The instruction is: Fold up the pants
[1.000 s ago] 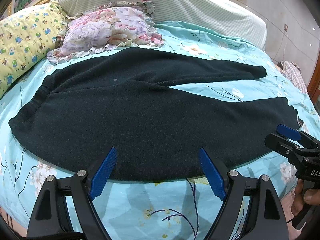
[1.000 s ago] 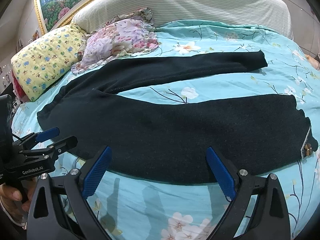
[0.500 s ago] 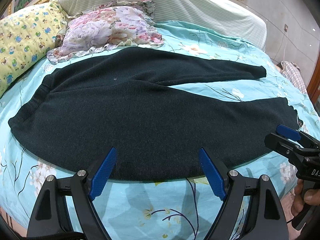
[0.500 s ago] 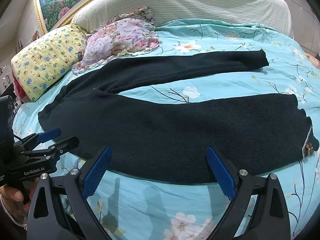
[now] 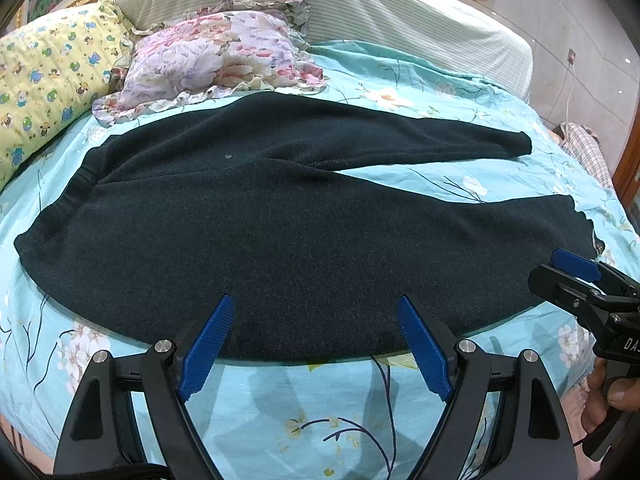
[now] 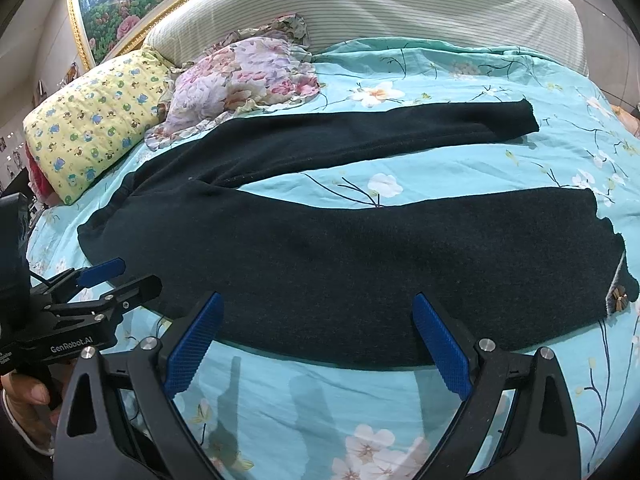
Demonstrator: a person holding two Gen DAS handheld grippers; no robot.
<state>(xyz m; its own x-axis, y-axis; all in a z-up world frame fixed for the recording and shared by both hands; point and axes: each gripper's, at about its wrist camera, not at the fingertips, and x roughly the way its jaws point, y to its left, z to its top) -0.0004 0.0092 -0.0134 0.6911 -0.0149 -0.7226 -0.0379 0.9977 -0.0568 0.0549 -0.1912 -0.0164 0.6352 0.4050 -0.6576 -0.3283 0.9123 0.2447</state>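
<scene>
The pants (image 5: 288, 232) lie spread flat across the bed (image 5: 304, 412), dark and fuzzy, unfolded. The waistband sits toward the bed's left side, close to the pillows, and the two legs run off to the right, splitting into a V with a wedge of turquoise sheet showing between them. The far leg reaches toward the headboard side; the near leg runs along the front edge of the bed, its hem ending close to the right edge. In the right wrist view a small trim detail shows at that near hem, too small to read clearly.

The left gripper (image 5: 316, 344) hangs just off the near edge of the pants, blue pads spread wide, nothing between them. Its tips sit right at the fabric's border; whether they touch cannot be told. The right gripper (image 6: 318, 342) is in the same pose further along the near leg, also wide apart and holding nothing. Each shows up in the other's view: the right one at the near hem end, the left one beside the waist end.

Beyond the waistband, a floral pillow (image 5: 216, 52) touches the top edge of the pants, and a yellow pillow (image 5: 44, 92) sits beside it at the bed's far left corner. A striped headboard (image 6: 380, 4) runs behind.
</scene>
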